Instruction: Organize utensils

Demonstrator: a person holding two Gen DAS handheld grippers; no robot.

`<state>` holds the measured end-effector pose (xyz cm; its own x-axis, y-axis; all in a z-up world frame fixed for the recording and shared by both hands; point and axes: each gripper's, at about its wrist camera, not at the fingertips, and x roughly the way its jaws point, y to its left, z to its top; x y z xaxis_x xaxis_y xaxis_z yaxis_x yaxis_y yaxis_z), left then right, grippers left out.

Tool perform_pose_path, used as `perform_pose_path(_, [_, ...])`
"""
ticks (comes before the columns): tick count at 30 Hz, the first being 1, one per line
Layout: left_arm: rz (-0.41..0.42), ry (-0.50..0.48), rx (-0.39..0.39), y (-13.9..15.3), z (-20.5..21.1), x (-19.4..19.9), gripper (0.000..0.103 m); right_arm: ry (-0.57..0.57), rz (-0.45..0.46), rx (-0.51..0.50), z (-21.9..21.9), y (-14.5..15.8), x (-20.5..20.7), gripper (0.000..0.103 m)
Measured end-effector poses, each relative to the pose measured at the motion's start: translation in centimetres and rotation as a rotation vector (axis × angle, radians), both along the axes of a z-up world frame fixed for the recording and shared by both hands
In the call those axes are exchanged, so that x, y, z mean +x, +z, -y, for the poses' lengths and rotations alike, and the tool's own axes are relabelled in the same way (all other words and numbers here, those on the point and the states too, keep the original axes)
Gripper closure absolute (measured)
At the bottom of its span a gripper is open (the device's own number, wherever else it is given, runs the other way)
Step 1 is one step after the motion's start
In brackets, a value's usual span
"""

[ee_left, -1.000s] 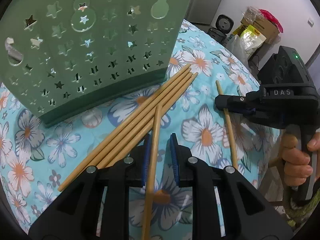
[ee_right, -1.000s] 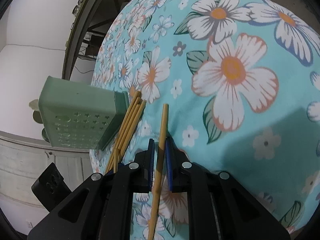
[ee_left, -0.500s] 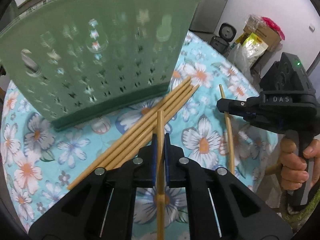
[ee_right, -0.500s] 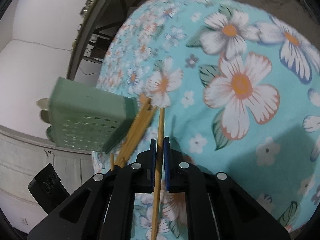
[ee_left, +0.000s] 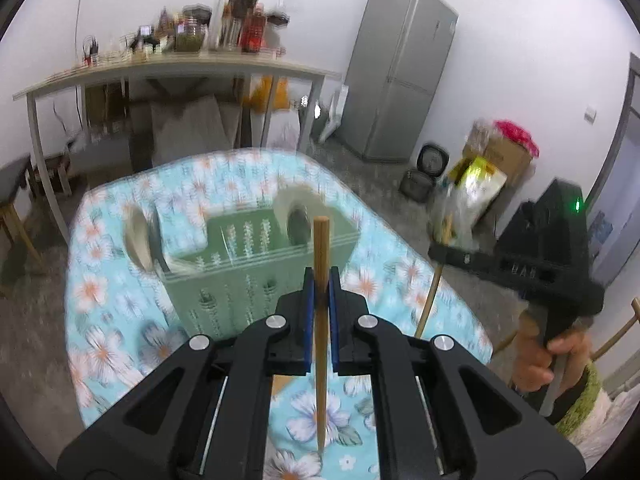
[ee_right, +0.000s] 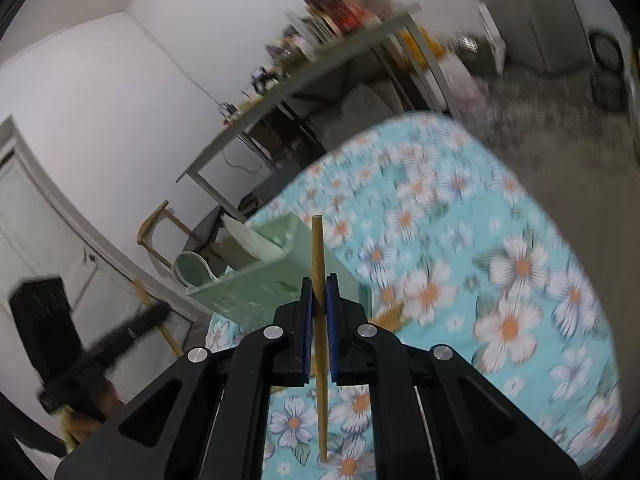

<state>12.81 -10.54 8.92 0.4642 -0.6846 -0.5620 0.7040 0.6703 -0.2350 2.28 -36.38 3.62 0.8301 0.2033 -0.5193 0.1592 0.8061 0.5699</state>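
Floral tablecloth (ee_left: pixel 120 320) sits below both your grippers, with the room behind it badly motion-blurred. Your left gripper (ee_left: pixel 319 280) is clamped nearly closed on a chopstick (ee_left: pixel 320 320), blue pads tight on the shaft; the stick runs up past the fingertips and back down between the fingers. Your right gripper (ee_right: pixel 319 288) is pinched the same way on a second chopstick (ee_right: pixel 319 320), tip poking out ahead of the pads, clear of the cloth. From the left wrist view the right gripper shows off to the right, your hand (ee_left: pixel 548 356) on its handle. Green basket (ee_left: pixel 256 256) stands just ahead of and below the left fingertips; from the right wrist view it's ahead and slightly left (ee_right: pixel 256 280). Contents too blurred to call, only pale rounded shapes at its rim. Beyond the table: a long shelf table (ee_left: pixel 180 68) loaded with jars, a grey fridge (ee_left: pixel 400 80) to its right.
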Motion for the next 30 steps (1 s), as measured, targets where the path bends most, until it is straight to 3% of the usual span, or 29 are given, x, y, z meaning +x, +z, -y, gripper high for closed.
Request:
perform_pose_path(6, [0.14,0.059,-0.095,5.7,-2.1,0.8,0.097,-0.006,0.062,-0.104,-0.7,2.7,-0.9,0.096])
perform_pose_path(13, [0.247,0.159,-0.225,10.0,-3.8,3.2,0.097,-0.015,0.03,-0.066,-0.3,2.2,-0.9,0.096])
perform_pose_path(17, [0.285,0.226,-0.252,10.3,-3.5,5.1,0.097,-0.017,0.014,-0.057,-0.5,1.7,-1.0,0.096])
perform_pose_path(25, [0.218,0.233,-0.26,8.7,-1.5,8.0,0.097,-0.019,-0.002,-0.059,-0.2,1.2,-0.7,0.096])
perform_pose_path(30, [0.277,0.234,-0.307,10.3,-2.0,7.8,0.097,-0.021,-0.005,-0.057,-0.1,1.1,-0.6,0.096])
